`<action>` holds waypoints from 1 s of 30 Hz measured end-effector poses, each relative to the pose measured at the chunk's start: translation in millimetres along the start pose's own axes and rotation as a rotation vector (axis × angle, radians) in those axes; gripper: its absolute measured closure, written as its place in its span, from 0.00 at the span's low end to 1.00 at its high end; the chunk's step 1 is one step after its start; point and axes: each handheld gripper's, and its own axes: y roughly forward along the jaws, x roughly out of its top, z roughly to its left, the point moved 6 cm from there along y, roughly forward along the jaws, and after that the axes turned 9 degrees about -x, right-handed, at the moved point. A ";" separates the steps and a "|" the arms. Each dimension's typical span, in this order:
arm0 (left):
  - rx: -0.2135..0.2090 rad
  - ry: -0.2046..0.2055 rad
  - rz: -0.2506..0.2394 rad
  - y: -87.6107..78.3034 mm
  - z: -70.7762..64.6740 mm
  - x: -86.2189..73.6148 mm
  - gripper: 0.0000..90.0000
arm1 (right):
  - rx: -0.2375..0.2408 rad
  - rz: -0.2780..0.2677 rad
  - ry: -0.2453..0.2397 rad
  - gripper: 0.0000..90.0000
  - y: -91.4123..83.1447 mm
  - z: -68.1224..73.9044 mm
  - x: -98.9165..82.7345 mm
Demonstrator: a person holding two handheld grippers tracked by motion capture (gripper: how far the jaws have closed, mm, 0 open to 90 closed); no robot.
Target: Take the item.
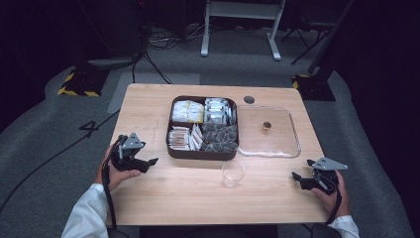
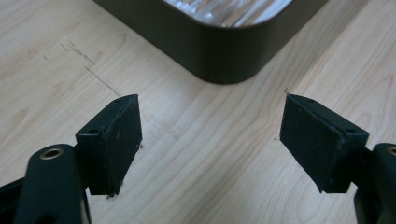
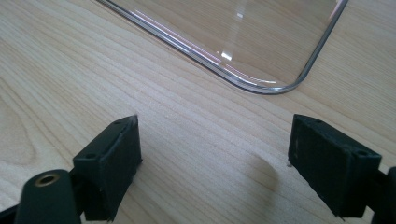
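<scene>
A dark brown box (image 1: 202,153) with four compartments of packets and sachets stands mid-table. A clear lid (image 1: 270,148) with a small round knob lies flat to its right. In front of the box stands a small clear cup (image 1: 233,173). My left gripper (image 1: 151,163) is at the table's left, held by a hand, pointing at the box's near left corner (image 2: 224,60); its jaws stand open over bare wood. My right gripper (image 1: 296,179) rests at the right front, open and empty, facing the lid's near corner (image 3: 275,88).
The wooden table (image 1: 148,104) has a small round dark grommet (image 1: 249,99) at the back. Beyond it are grey floor, cables, a white frame's legs (image 1: 240,29) and yellow-black marked bases (image 1: 79,82).
</scene>
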 end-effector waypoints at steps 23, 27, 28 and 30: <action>-0.001 0.045 -0.017 5.0 28.5 53.8 0.26 | 0.001 0.001 0.001 0.19 0.0 0.0 0.0; -0.006 0.059 -0.023 7.3 32.3 63.7 0.27 | 0.000 0.000 0.001 0.19 0.0 0.0 0.0; -0.002 0.064 -0.017 8.8 33.5 65.5 0.28 | 0.000 0.000 0.000 0.19 0.0 0.0 0.0; 0.005 0.070 -0.008 11.7 36.1 68.8 0.29 | 0.000 0.000 0.000 0.19 0.0 0.0 0.0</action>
